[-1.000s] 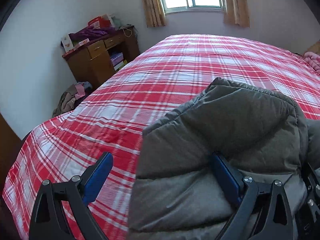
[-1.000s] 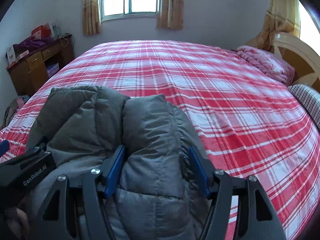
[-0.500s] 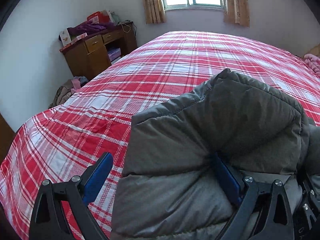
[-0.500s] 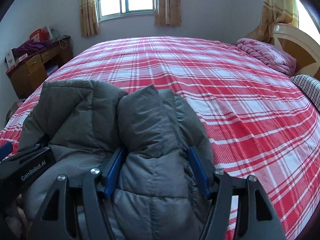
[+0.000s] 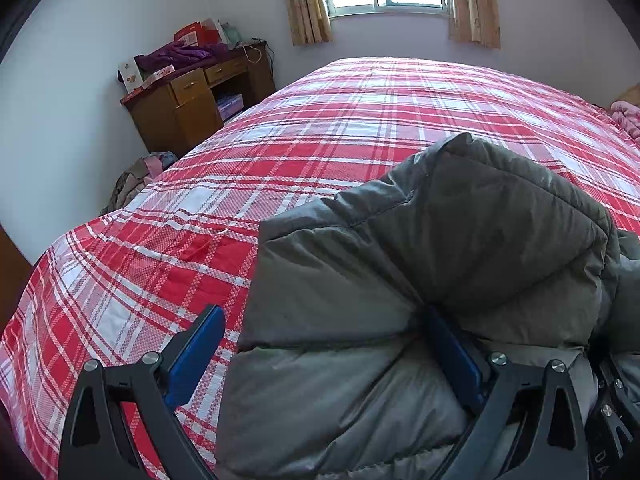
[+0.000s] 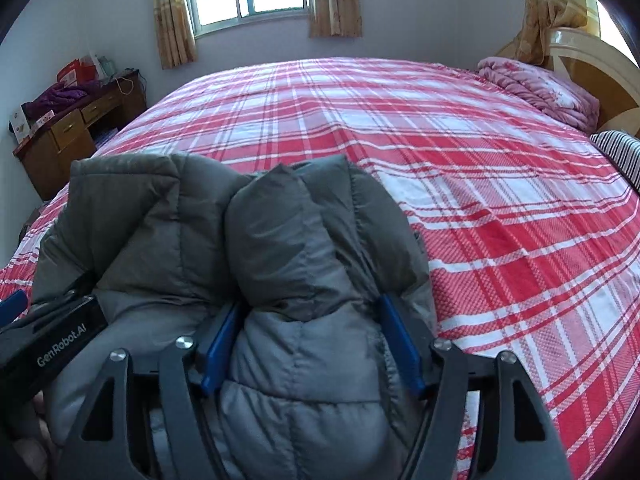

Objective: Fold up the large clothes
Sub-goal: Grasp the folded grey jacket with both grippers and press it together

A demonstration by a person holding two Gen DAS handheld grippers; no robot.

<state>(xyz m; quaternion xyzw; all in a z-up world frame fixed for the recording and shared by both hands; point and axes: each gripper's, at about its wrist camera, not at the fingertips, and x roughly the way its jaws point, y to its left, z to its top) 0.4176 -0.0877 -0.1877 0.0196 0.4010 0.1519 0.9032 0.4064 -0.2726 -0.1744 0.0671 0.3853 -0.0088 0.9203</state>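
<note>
A grey puffy jacket lies bunched near the front edge of the red plaid bed. My left gripper is open. Its left pad hangs free over the sheet and its right pad is tucked into a fold of the jacket, whose edge lies between them. In the right wrist view a thick roll of the jacket bulges between the blue pads of my right gripper. Those pads still press its sides while the jaws are opening. The left gripper's housing shows beside it on the left.
A wooden desk piled with boxes and clothes stands against the far left wall. Clothes lie on the floor beside it. A pink quilt, a striped pillow and the headboard are at the right.
The jacket bundle has sunk towards the bed with my right gripper. In the left wrist view its edge has spread further left between the fingers.
</note>
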